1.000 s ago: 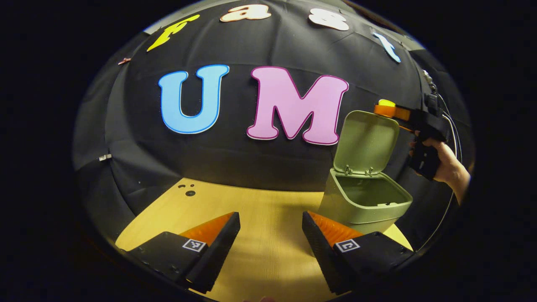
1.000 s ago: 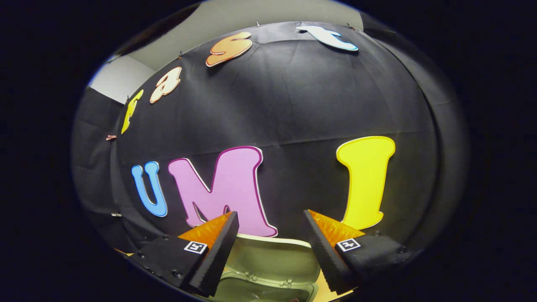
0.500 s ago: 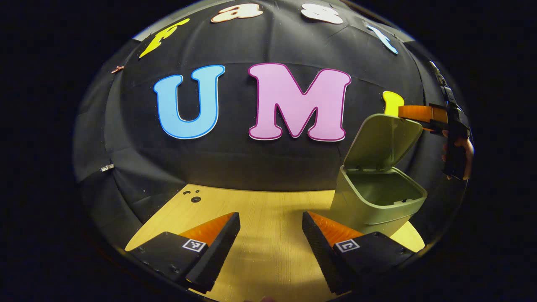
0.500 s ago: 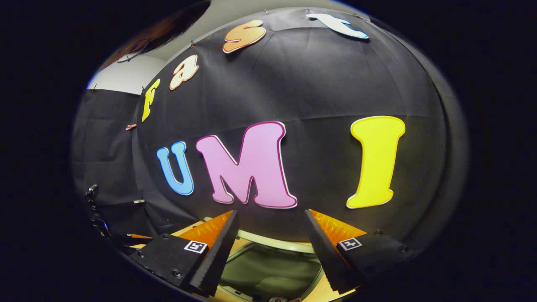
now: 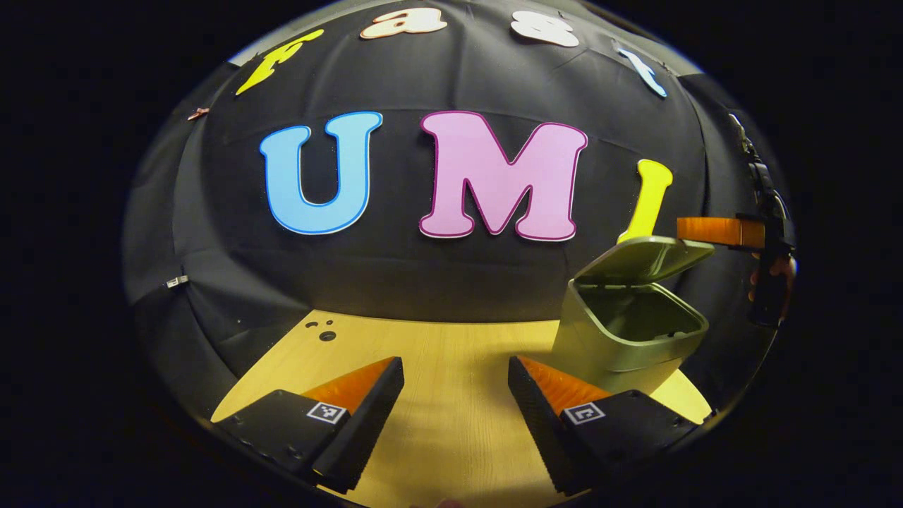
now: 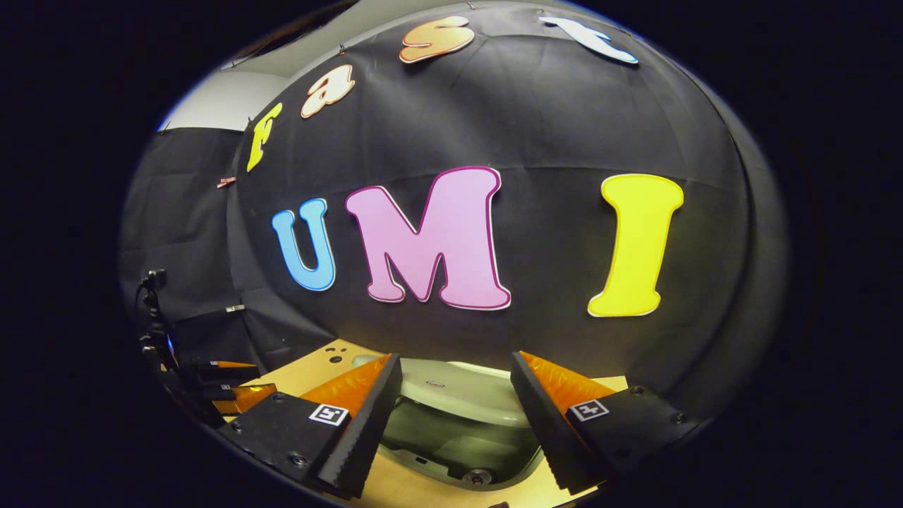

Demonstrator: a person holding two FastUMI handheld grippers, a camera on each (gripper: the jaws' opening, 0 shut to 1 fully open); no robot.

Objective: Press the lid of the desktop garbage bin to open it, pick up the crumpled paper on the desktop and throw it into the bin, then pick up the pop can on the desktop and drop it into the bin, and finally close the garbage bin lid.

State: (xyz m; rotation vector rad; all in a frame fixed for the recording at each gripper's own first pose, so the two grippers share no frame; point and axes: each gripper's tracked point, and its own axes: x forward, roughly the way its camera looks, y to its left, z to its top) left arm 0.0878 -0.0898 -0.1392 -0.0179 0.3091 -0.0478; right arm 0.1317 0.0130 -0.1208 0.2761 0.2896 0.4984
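At the right of the left gripper view, the right gripper (image 5: 688,229), fingers apart like the idle left gripper's (image 5: 455,395), pushes the green bin's lid (image 5: 645,255) half down; next it needs a firm press until the lid latches.

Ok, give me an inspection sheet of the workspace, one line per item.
Surface: wooden desktop, bare in front of the left hand-held gripper.
Job's things: green garbage bin upright on the desktop, lid partly lowered, not shut; no paper or can seen on the desktop.
Clutter: nothing seen.
Grippers: left hand-held gripper open, holding nothing; right hand-held gripper open, above the bin, its finger at the lid's edge in the left gripper view.
Cables: nothing seen clearly.
Surroundings: black cloth wall behind the desktop.
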